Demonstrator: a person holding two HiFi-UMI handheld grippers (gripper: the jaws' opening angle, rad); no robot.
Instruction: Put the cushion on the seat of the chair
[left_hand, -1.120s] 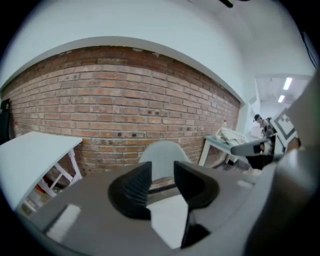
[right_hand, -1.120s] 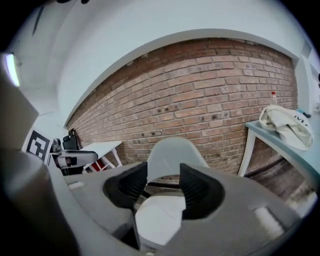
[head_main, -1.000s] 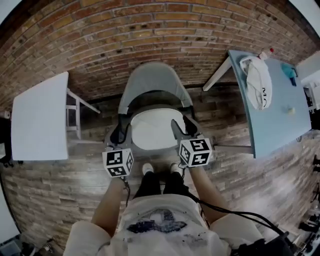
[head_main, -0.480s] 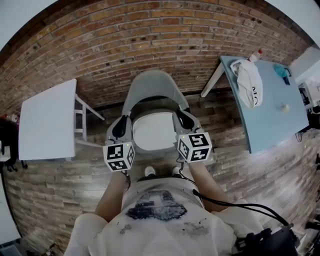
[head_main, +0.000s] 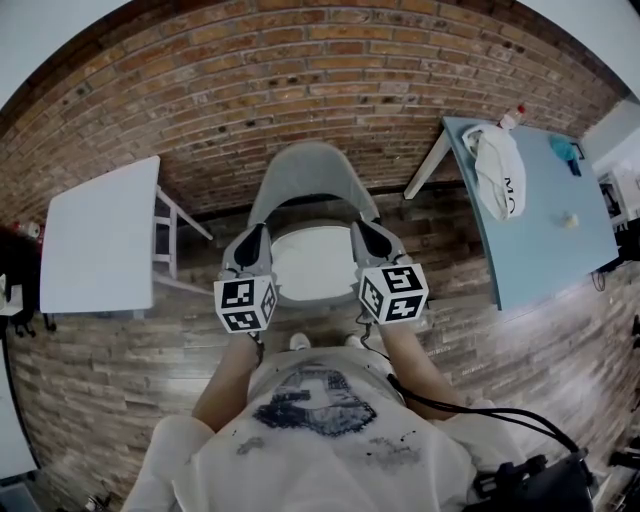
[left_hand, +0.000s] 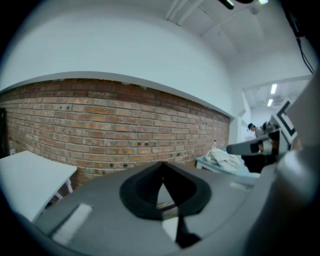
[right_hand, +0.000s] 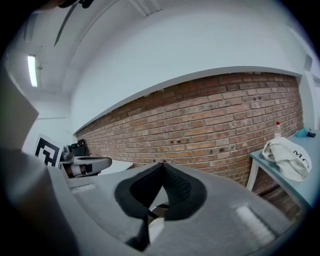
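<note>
A round white cushion (head_main: 312, 262) lies flat on the seat of the grey shell chair (head_main: 310, 168), straight below me. My left gripper (head_main: 250, 245) hovers over the cushion's left edge and my right gripper (head_main: 371, 238) over its right edge; neither touches it. In the left gripper view the black pads (left_hand: 150, 187) meet at their tips, shut, with nothing between them. The right gripper view shows the same: its pads (right_hand: 175, 187) are shut and empty. A sliver of white cushion (right_hand: 155, 229) shows below the right gripper's pads.
A white table (head_main: 100, 235) stands at the left. A light blue table (head_main: 545, 215) at the right carries a white bag (head_main: 497, 170) and a bottle (head_main: 512, 115). A brick wall (head_main: 300, 70) runs behind the chair. My shoes (head_main: 298, 342) stand on the plank floor in front of the seat.
Both grippers have lifted away from the cushion's sides and their jaws have closed. The cushion stays on the seat.
</note>
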